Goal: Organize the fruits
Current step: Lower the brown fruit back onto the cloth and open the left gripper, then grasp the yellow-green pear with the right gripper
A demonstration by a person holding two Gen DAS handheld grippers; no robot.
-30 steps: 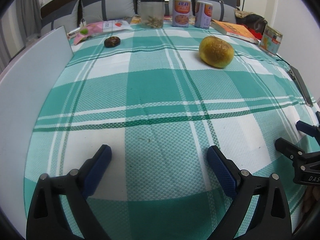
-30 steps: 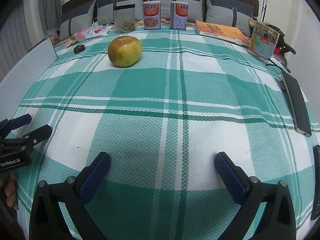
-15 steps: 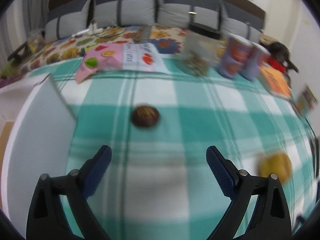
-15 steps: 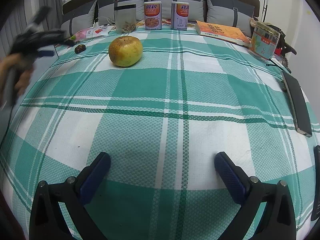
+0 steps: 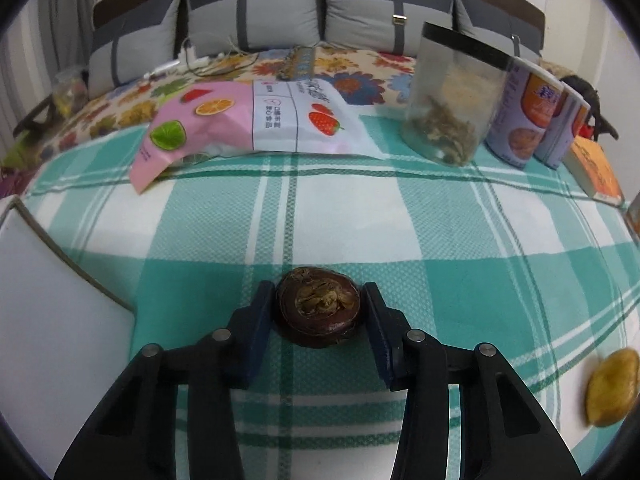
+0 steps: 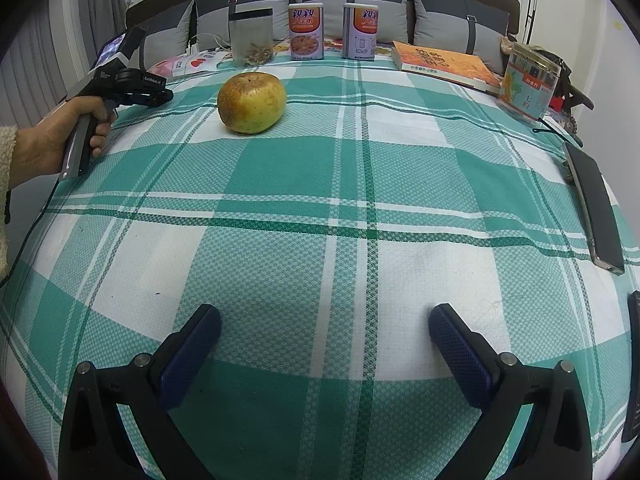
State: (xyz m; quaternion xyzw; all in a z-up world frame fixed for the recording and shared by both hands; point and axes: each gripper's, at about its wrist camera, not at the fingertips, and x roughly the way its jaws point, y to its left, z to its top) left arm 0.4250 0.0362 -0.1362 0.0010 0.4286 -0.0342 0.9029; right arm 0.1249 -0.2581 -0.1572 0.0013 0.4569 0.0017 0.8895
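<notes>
Currently the bed (image 5: pixel 440 216) carries a yellow fruit (image 6: pixel 252 102), firm, untouched. Left hand-held gripper (image 5: pixel 319 312) is closing around the small dark fruit (image 5: pixel 319 312), rigid-shelled, light; grip its sides. Right hand-held gripper (image 6: pixel 325 336) is spread, empty.

Bed (image 6: pixel 360 208) under green-and-white checked cloth (image 5: pixel 360 216), grey cushions along headboard. On cloth: small dark brown fruit (image 5: pixel 318 312) near left side; yellow-brown apple (image 6: pixel 252 102) further right, well apart. Along far edge, left to right: pink snack bag (image 5: pixel 256 120), clear jar (image 6: pixel 252 36) with dark lid, two tins (image 6: pixel 306 32), orange book (image 6: pixel 444 64), clear box (image 6: pixel 528 80). Dark phone (image 6: pixel 596 208) at right edge. White board (image 5: pixel 52 320) at left edge.
</notes>
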